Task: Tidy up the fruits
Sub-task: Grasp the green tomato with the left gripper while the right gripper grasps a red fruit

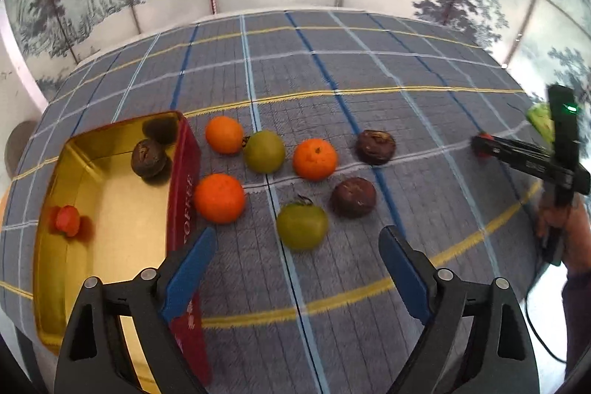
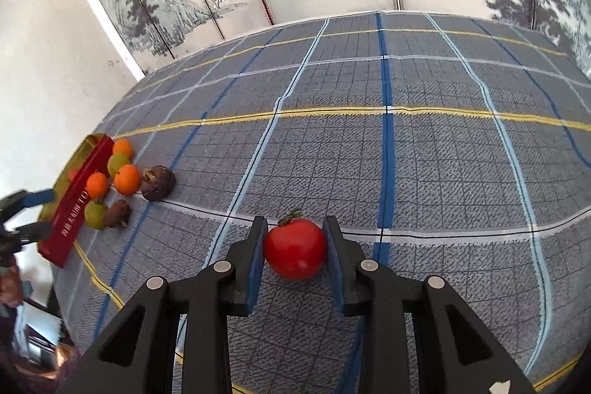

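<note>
Left wrist view: my left gripper (image 1: 297,248) hangs wide and empty at the bottom of the frame, just short of a green fruit (image 1: 302,226). The red tin (image 1: 184,187) lies at the left with a dark fruit (image 1: 149,158) and a small red one (image 1: 67,220) inside; oranges and dark fruits lie scattered at centre on the checked cloth (image 1: 369,80).

Right wrist view: my right gripper (image 2: 295,257) brackets the red tomato (image 2: 295,248) at lower centre — pads against its sides, the tomato apparently on the cloth. I judge this the grasp; next comes a lift and a carry to the tin (image 2: 79,205), far left — gently, lest it bruise.
</note>
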Demonstrator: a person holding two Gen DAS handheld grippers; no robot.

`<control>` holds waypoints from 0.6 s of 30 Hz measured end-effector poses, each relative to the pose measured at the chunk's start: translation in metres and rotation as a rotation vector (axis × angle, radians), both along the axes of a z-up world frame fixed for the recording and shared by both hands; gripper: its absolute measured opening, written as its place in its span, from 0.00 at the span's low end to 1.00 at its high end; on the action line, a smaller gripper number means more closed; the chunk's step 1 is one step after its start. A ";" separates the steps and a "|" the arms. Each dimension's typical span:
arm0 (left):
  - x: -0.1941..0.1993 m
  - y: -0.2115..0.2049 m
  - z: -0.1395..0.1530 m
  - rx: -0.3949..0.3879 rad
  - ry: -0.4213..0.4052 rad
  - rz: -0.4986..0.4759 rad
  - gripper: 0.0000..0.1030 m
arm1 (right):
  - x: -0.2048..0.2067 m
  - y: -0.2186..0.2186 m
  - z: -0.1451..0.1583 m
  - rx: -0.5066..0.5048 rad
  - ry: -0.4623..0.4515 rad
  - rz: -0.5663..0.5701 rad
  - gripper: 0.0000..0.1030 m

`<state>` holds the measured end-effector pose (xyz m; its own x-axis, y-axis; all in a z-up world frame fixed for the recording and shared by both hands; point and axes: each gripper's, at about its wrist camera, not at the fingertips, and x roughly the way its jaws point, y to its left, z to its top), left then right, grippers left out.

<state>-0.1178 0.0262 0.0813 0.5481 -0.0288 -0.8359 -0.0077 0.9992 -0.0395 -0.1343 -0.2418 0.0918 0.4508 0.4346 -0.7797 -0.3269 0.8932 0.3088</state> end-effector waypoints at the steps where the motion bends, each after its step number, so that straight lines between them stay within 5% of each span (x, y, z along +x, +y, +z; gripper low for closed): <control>1: 0.005 0.000 -0.006 0.002 0.016 0.011 0.80 | 0.000 0.000 0.000 0.002 0.001 0.000 0.28; 5: 0.019 -0.002 -0.026 0.000 0.078 0.039 0.69 | 0.000 0.005 0.000 -0.001 -0.001 0.019 0.30; 9: 0.024 -0.006 -0.042 -0.012 0.093 0.029 0.35 | -0.001 0.004 -0.001 0.013 0.004 0.016 0.30; 18: -0.008 -0.013 -0.018 -0.052 0.015 0.047 0.34 | -0.001 0.003 -0.002 -0.002 -0.002 0.015 0.29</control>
